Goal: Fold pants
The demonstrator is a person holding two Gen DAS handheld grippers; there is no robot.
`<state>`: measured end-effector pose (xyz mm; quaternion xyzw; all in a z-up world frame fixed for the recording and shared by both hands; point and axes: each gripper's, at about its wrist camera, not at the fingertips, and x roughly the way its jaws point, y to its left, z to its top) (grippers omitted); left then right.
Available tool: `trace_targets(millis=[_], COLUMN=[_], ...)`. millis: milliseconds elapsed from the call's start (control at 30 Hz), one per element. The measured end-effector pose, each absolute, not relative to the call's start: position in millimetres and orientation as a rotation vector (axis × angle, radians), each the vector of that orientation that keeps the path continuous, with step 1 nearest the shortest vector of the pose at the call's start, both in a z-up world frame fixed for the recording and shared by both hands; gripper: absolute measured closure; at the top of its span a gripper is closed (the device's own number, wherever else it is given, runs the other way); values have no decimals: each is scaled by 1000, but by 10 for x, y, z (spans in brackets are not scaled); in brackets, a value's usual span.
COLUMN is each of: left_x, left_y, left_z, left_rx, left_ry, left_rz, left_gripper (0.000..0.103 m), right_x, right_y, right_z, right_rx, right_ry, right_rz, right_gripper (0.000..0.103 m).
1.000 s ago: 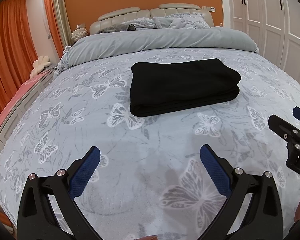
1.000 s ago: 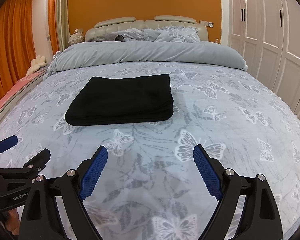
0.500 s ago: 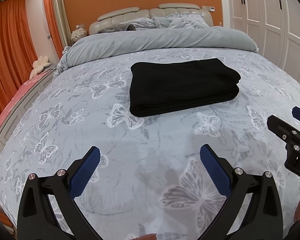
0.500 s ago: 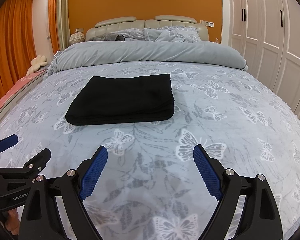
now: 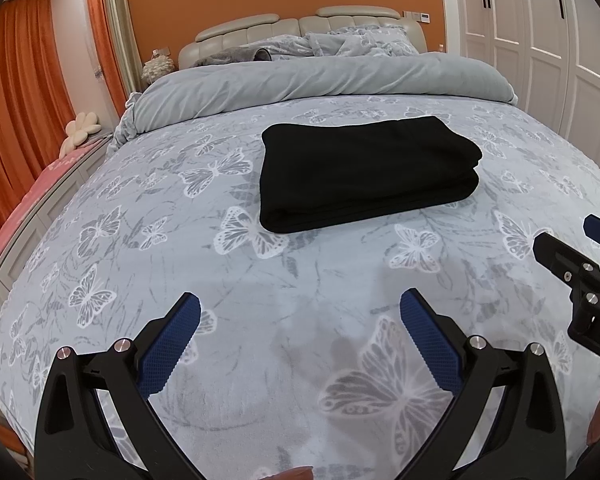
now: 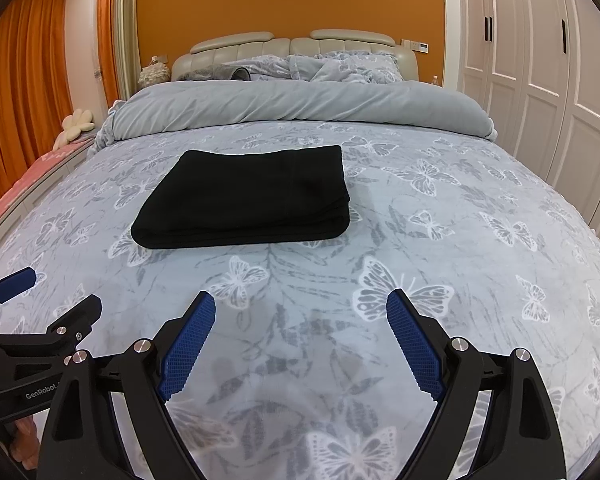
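Note:
The black pants lie folded into a thick rectangle on the butterfly-print bedspread; they also show in the right wrist view. My left gripper is open and empty, above the bedspread well short of the pants. My right gripper is open and empty too, near the foot of the bed. Each gripper shows at the edge of the other's view: the right one and the left one.
A rolled grey duvet and pillows lie beyond the pants by the padded headboard. White wardrobe doors stand to the right. Orange curtains hang to the left.

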<state>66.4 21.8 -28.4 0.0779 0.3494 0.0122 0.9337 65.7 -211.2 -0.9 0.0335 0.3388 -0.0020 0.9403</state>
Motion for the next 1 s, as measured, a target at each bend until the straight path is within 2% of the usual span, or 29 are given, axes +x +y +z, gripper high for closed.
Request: trace_targets(millis=[400, 700, 1000], left_x=[705, 626, 634], left_y=[318, 244, 169], left_z=[-292, -245, -291], left_rx=[100, 130, 153], left_ry=[744, 680, 732], left_rz=[17, 16, -28], left_gripper=[5, 5, 5], right_x=[644, 647, 663], right_y=[-2102, -2109, -2154], right_z=[-37, -68, -74], right_rx=[63, 60, 58], right_ry=[697, 702, 705], right_rz=[3, 13, 18], right_gripper=[18, 18, 18])
